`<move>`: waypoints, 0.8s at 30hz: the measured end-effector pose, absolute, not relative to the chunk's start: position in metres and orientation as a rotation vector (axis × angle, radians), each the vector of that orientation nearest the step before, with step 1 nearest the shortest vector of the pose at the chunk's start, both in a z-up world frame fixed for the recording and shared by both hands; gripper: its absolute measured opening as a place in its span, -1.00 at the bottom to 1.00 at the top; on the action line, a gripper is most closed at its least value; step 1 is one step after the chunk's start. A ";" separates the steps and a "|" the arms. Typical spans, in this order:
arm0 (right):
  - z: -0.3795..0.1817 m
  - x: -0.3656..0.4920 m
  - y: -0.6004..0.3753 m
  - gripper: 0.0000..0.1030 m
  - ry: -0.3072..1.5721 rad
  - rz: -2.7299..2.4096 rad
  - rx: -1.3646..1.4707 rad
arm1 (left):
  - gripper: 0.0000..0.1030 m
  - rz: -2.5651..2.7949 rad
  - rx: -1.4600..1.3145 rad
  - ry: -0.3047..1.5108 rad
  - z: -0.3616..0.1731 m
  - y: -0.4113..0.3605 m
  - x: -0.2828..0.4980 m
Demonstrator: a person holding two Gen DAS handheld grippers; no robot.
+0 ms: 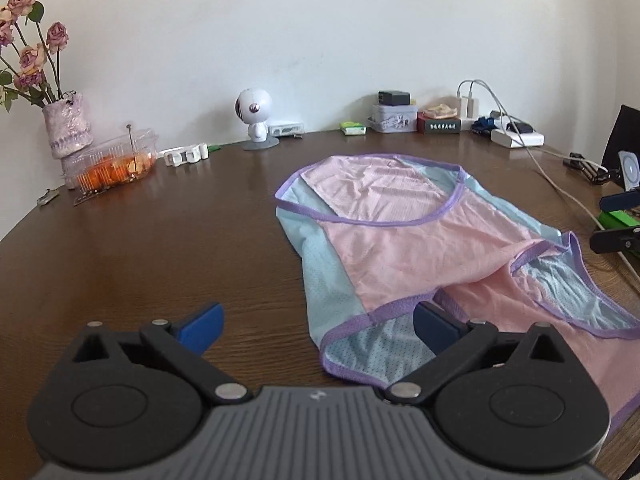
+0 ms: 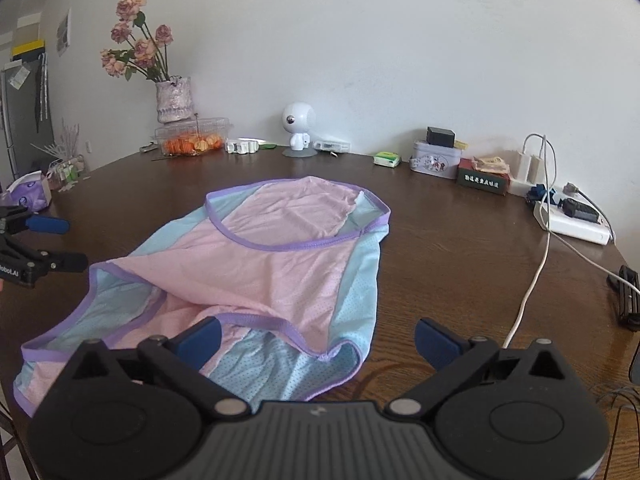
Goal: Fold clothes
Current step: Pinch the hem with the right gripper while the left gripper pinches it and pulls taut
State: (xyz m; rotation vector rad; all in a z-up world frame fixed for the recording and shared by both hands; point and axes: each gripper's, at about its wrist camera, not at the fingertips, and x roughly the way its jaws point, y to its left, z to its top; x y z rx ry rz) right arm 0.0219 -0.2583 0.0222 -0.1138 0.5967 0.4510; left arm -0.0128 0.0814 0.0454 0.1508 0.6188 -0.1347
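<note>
Left wrist view: the left gripper (image 1: 320,322) sits at the bottom of the frame with its blue fingers spread wide apart and nothing between them. The right-hand finger overlaps the purple-trimmed near edge of the pink and blue garment (image 1: 404,240), while the other finger is over bare wooden table (image 1: 160,232); whether the pad touches the cloth cannot be told. The garment lies spread in the centre and right of the frame, mostly flat, with one flap rumpled at lower right. That placing suits taking hold of the near hem.

Right wrist view: the right gripper (image 2: 318,342) is likewise at the bottom, fingers wide apart and holding nothing. Its left-hand finger is over the garment's near edge, the other over the table near a white cable (image 2: 536,264). The garment fills centre and lower left. At the left edge the left gripper appears, open, beside the cloth.
</note>
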 end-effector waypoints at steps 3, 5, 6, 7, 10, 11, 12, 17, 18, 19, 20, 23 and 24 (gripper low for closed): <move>0.015 0.019 -0.256 1.00 0.643 0.471 -0.096 | 1.00 -0.139 0.147 0.683 0.038 0.081 -0.015; 0.011 0.012 -0.255 1.00 0.660 0.513 -0.049 | 1.00 -0.155 0.108 0.715 0.037 0.076 -0.018; 0.011 0.007 -0.255 0.99 0.654 0.528 -0.029 | 1.00 -0.172 0.099 0.719 0.037 0.073 -0.018; 0.011 0.005 -0.253 0.93 0.645 0.546 -0.017 | 1.00 -0.190 0.089 0.724 0.038 0.069 -0.019; 0.013 0.000 -0.243 0.50 0.621 0.586 -0.001 | 0.80 -0.243 0.060 0.737 0.038 0.057 -0.020; 0.013 0.000 -0.239 0.21 0.618 0.592 -0.005 | 0.01 -0.260 0.051 0.742 0.038 0.053 -0.020; 0.014 0.000 -0.234 -0.85 0.624 0.591 -0.024 | -0.61 -0.278 0.041 0.746 0.038 0.049 -0.020; 0.010 -0.006 -0.218 -0.99 0.644 0.629 -0.077 | -0.99 -0.356 0.001 0.769 0.038 0.032 -0.022; 0.008 -0.006 -0.218 -0.99 0.650 0.632 -0.077 | -0.99 -0.355 0.007 0.777 0.037 0.032 -0.023; 0.007 -0.006 -0.217 -0.99 0.650 0.634 -0.076 | -0.99 -0.351 0.012 0.786 0.035 0.029 -0.023; 0.006 -0.006 -0.216 -0.99 0.651 0.636 -0.075 | -0.99 -0.346 0.016 0.792 0.034 0.025 -0.023; 0.005 -0.006 -0.212 -0.99 0.650 0.647 -0.073 | -0.99 -0.352 0.013 0.803 0.032 0.024 -0.022; 0.005 -0.006 -0.210 -0.99 0.650 0.657 -0.076 | -0.98 -0.351 0.013 0.794 0.033 0.024 -0.023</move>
